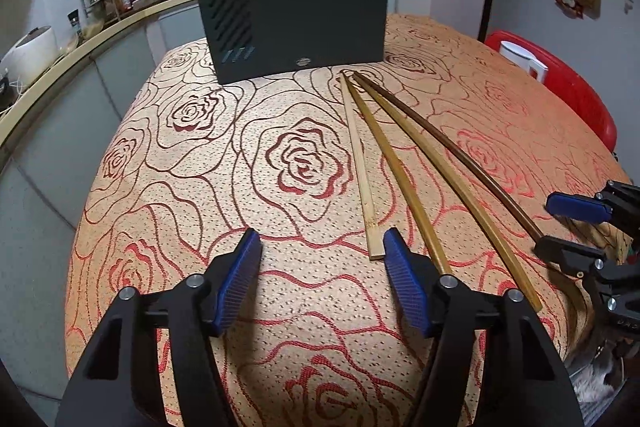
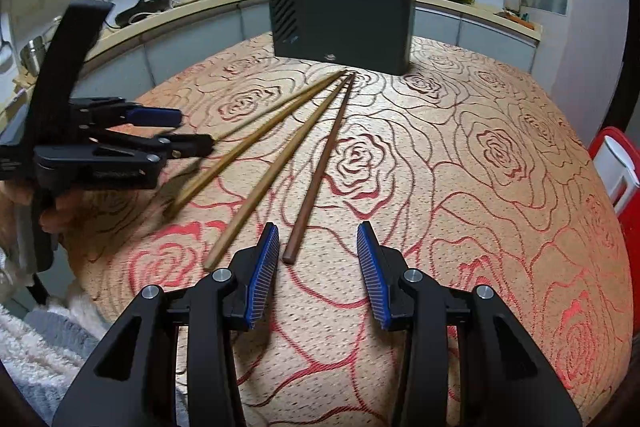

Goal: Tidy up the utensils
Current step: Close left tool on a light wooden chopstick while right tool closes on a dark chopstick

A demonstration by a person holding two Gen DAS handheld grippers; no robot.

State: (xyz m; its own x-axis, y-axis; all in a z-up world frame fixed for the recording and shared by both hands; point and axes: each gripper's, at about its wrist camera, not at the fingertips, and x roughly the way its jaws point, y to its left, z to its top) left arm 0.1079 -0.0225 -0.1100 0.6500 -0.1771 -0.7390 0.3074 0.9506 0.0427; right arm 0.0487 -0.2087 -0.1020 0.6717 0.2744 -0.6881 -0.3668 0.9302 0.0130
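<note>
My left claw [image 1: 320, 247] hangs released, nothing between its pads; my right claw [image 2: 318, 239] is released too, the dark chopstick's [image 2: 320, 163] end just inside it. Only the right view shows my hand [image 2: 52, 215] gripping the left tool. Three chopsticks fan out from the holder [image 1: 296, 23] on the rose cloth [image 1: 200, 187]; a counter [image 2: 192, 11] curves behind.

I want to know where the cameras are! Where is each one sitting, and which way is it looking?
Left wrist: sits on the left gripper, looking down across the rose tablecloth at the dark holder; the right gripper shows at the right edge.
Right wrist: sits on the right gripper, facing the same holder; the left gripper and a hand show on the left.
Shared: three chopsticks on the cloth, the holder, both open grippers.
</note>
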